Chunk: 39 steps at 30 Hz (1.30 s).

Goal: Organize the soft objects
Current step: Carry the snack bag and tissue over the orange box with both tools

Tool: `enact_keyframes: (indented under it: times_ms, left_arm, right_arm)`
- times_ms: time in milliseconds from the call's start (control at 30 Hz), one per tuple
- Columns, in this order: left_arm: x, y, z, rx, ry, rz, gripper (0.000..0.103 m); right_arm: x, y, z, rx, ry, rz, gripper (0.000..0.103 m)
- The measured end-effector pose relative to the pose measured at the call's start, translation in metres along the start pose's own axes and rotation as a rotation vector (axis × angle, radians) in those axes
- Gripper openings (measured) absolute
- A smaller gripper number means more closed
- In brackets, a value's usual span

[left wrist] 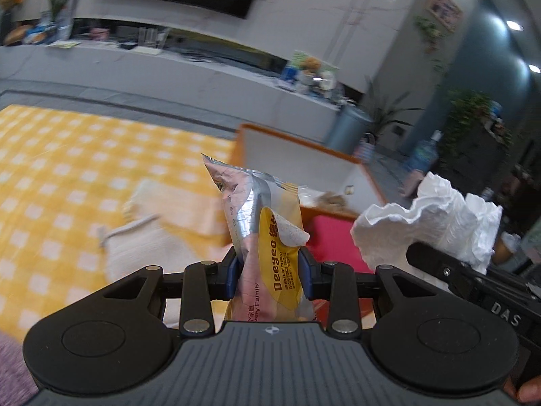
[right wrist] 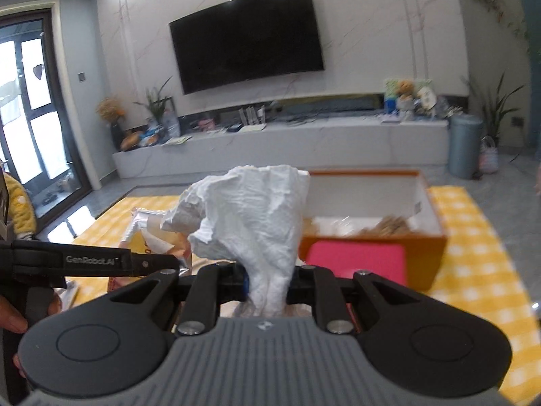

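From the left wrist camera, the left tongs were clamped on a pack of tissues, its silver and yellow wrapper standing upright above a yellow checked cloth. A towel lay blurred on that cloth. Beyond sat an orange box, and at the right edge the other tool carried a crumpled white tissue.

From the right wrist camera, the right tongs were pinched tight on that white tissue, held up in front of the open orange box, which already held some brownish items too blurred to name. The left tool reached in beside it with the pack.

The two tools looked crowded together; a bump could knock the slippery wrapper loose, and the thin tissue might tear or snag on the box rim.
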<state>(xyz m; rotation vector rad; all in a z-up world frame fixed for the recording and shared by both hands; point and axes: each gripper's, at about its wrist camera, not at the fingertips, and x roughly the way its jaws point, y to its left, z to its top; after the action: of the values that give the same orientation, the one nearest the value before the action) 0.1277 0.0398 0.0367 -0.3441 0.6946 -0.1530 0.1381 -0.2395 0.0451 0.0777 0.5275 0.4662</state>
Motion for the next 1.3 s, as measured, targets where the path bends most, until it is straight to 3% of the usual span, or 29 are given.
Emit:
enact_keyframes:
  times_ms: [333, 700, 1000, 1300]
  left_arm:
    - [0.044, -0.041, 0.038, 0.076, 0.008, -0.105, 0.04]
    - [0.087, -0.071, 0.078, 0.132, -0.005, -0.151, 0.04]
    - [0.156, -0.064, 0.088, 0.132, 0.109, -0.162, 0.04]
    - [0.208, -0.057, 0.073, 0.158, 0.246, -0.122, 0.04]
  right_arm:
    - [-0.003, -0.048, 0.051, 0.009, -0.068, -0.108, 0.015]
    - [0.054, -0.07, 0.097, -0.045, -0.059, -0.169, 0.015]
    - [0.129, -0.109, 0.093, -0.066, 0.109, -0.249, 0.015]
    - [0.207, -0.144, 0.073, -0.058, 0.301, -0.292, 0.016]
